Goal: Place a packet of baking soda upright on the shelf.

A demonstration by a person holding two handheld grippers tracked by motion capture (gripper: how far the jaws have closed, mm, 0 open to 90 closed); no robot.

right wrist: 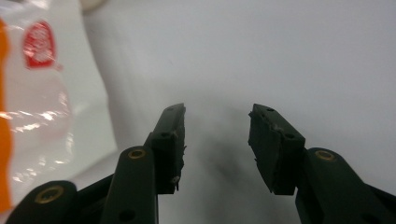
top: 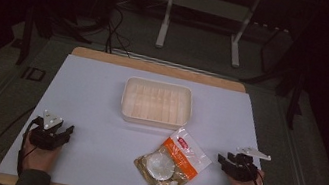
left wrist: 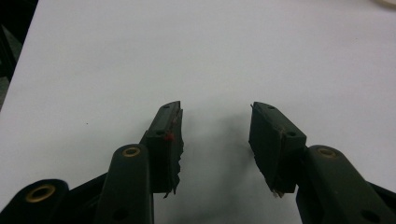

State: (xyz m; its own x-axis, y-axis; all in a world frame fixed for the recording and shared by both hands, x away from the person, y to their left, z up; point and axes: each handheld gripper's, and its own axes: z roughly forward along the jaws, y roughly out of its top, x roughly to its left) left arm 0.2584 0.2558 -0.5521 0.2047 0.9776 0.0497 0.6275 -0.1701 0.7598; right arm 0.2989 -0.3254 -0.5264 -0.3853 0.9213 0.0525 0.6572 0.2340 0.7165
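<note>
The clear snack bag (top: pixel 172 163) (orange-printed, a red logo near its top) lies flat on the white table sheet (top: pixel 101 97), just in front of the cream tray (top: pixel 157 102). Near its right, the right gripper (top: pixel 222 160) rests low, jaws released and bare. Well apart at the left, the left gripper (top: pixel 65 130) sits likewise, jaws spread with nothing between, both hands resting on the sheet
</note>
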